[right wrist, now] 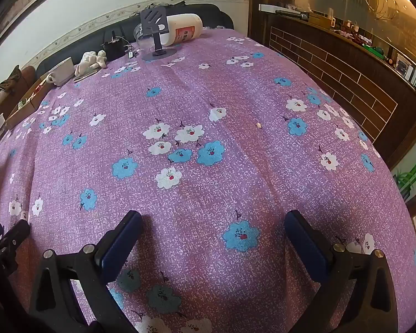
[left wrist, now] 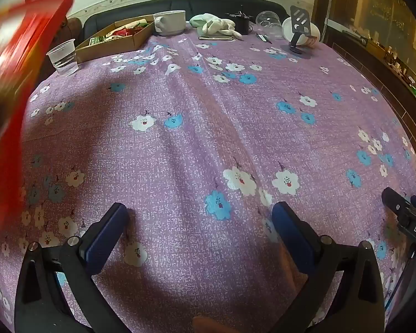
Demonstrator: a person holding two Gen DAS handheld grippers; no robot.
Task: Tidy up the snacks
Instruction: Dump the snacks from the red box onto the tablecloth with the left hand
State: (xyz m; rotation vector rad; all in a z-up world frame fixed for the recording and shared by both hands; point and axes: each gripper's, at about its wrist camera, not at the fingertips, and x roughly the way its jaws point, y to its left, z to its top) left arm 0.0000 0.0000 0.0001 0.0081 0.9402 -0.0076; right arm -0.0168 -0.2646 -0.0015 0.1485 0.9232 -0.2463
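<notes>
Both grippers, left (left wrist: 198,216) and right (right wrist: 212,223), gape empty over the tablecloth (left wrist: 208,127), the snack box (left wrist: 116,37) far ahead-left, nearer the left.

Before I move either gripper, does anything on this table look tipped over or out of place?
Yes. The white plastic jar with an orange label lies on its side at the table's far edge, behind the grey phone stand. A blurred red box looms at the left wrist view's edge.

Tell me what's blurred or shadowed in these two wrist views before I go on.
Left wrist view: the red box at the left edge is motion-smeared, with a shadow on the floral tablecloth beside it. Right wrist view: sharp, fisheye-bulged, warm glare top right; the open right gripper casts soft shadows.
</notes>
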